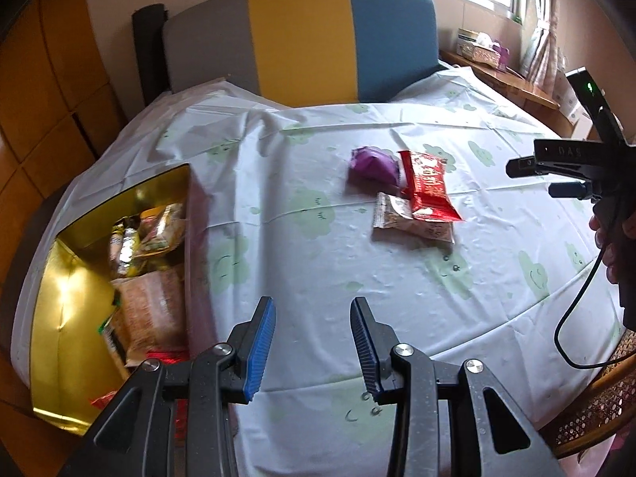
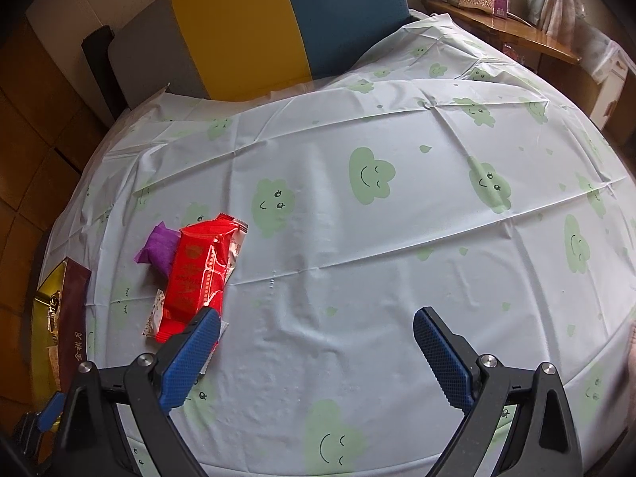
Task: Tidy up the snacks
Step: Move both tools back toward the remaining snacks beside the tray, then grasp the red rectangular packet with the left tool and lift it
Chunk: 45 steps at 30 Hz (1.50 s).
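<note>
Gold-lined box (image 1: pixel 59 290) at the far left of the tabletop (image 1: pixel 302 278), already holding several snack packs (image 1: pixel 151 306), so we judge the sorting well along. Its dark red wall (image 1: pixel 196 246) stands just left of our left tool (image 1: pixel 312 342), whose blue pads are spread part-way with nothing between them, only cloth below.

Three snacks are left out, clustered mid-table: a purple pouch (image 1: pixel 373 167), a red packet (image 1: pixel 429 187) touching it on the right, and a pale wrapper (image 1: pixel 397 214) partly under the red one's near end. We would say these three are what remains.

Right tool (image 2: pixel 316 342) has its pads wide apart, empty. In its own view its left pad sits just over the near end of the red packet (image 2: pixel 198 266), but we cannot tell whether it touches. The person's hand (image 1: pixel 616 238) holds that tool at the right edge of the left view, cable (image 1: pixel 572 318) hanging below.

Open room: wide bare cloth between box and cluster, and all the right half of the tabletop is free. Edges to watch: the box wall on the carry path, the near table edge by the woven chair (image 1: pixel 588 409), the colour-block chair back (image 1: pixel 302 35) behind the far edge. The plastic cloth is creased and may drag.
</note>
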### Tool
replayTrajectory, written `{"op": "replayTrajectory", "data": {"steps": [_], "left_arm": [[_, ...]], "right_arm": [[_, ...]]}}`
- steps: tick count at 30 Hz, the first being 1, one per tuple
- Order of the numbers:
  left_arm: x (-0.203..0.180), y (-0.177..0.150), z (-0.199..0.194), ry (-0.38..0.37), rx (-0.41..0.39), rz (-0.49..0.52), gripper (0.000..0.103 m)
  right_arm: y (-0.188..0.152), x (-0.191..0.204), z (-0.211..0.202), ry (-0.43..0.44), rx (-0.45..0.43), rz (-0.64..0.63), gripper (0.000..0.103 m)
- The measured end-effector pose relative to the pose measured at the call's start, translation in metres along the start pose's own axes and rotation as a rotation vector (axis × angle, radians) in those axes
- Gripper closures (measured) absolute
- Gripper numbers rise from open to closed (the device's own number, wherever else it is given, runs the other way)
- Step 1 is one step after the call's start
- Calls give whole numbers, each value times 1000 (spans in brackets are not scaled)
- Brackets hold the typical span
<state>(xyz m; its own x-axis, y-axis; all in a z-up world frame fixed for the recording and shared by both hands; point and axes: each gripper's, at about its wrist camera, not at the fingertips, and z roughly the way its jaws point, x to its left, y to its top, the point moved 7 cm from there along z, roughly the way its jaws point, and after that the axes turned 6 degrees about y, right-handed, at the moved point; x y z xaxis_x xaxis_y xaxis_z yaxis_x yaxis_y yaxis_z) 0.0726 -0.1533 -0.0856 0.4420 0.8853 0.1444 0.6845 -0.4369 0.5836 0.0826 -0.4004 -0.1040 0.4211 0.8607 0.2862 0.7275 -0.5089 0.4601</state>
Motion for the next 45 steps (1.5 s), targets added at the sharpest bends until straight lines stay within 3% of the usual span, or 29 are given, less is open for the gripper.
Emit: {"op": "replayTrajectory", "data": {"steps": [15,23,27,33,41,45], "left_arm": [[-46,23,38,-192,97,-37,64],[-54,38,51,-185,98,-36,63],[-52,45,66,-117,112,-28,63],[-49,63,83,-75,112,-43,63],[-91,91,83,-214,52,23,63],[-116,100,91,-212,42,90,58]], "right_arm": [[3,2,-5,38,-17,27,4],[4,1,-8,54,-25,42,4],[3,2,-6,57,-19,42,4],[3,3,-6,59,-18,44,4],[6,-1,-10,79,-32,73,4],[7,0,-10,97,-30,80,4]]}}
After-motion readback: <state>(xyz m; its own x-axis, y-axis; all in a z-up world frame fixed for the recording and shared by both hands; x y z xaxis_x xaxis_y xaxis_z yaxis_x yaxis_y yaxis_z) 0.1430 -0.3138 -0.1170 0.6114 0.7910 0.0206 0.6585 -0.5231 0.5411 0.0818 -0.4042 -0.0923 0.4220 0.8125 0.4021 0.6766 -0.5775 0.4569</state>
